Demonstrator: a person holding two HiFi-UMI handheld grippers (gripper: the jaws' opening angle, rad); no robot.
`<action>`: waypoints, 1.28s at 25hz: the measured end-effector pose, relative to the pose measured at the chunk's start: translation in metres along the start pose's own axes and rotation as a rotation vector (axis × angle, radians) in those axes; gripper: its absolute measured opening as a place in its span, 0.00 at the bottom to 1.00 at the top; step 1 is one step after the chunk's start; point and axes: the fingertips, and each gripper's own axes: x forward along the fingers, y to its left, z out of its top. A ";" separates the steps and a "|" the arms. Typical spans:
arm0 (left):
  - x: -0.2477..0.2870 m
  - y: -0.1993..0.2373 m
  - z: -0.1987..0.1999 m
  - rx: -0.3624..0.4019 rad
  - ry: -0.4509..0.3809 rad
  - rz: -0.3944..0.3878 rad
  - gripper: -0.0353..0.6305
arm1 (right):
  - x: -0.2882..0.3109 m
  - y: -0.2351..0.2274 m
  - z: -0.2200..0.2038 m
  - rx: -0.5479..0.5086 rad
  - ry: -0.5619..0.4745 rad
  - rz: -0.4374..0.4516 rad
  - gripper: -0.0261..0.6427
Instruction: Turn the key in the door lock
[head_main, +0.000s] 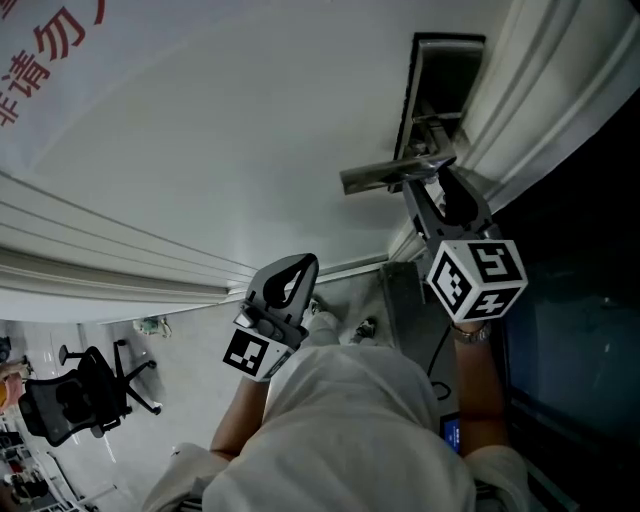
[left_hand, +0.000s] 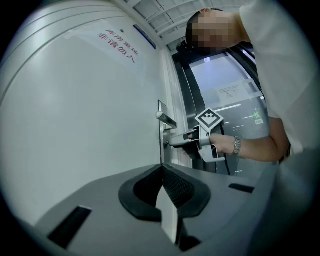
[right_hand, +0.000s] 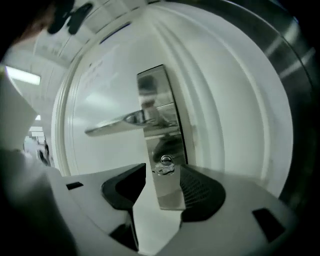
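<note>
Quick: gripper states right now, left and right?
Left gripper: closed, nothing held.
Right gripper: open, jaws on either side of the key, not gripping it.

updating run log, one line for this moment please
right gripper: open, small silver key between jaws, in steel lock plate | left gripper: shut, empty

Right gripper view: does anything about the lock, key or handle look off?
Nothing stands out. The key sits in the lock plate, the handle looks intact, and the right tool is open with the key between its jaws, not gripping it.
</note>
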 end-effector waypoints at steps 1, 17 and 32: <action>0.000 0.000 0.000 -0.001 -0.001 0.002 0.06 | 0.000 0.001 -0.002 -0.127 0.021 -0.042 0.32; -0.002 0.000 -0.002 -0.011 -0.007 0.017 0.06 | 0.004 0.006 0.002 -0.795 0.052 -0.263 0.20; 0.000 -0.001 -0.002 -0.008 -0.008 0.011 0.06 | 0.002 -0.004 0.007 0.045 -0.056 -0.046 0.06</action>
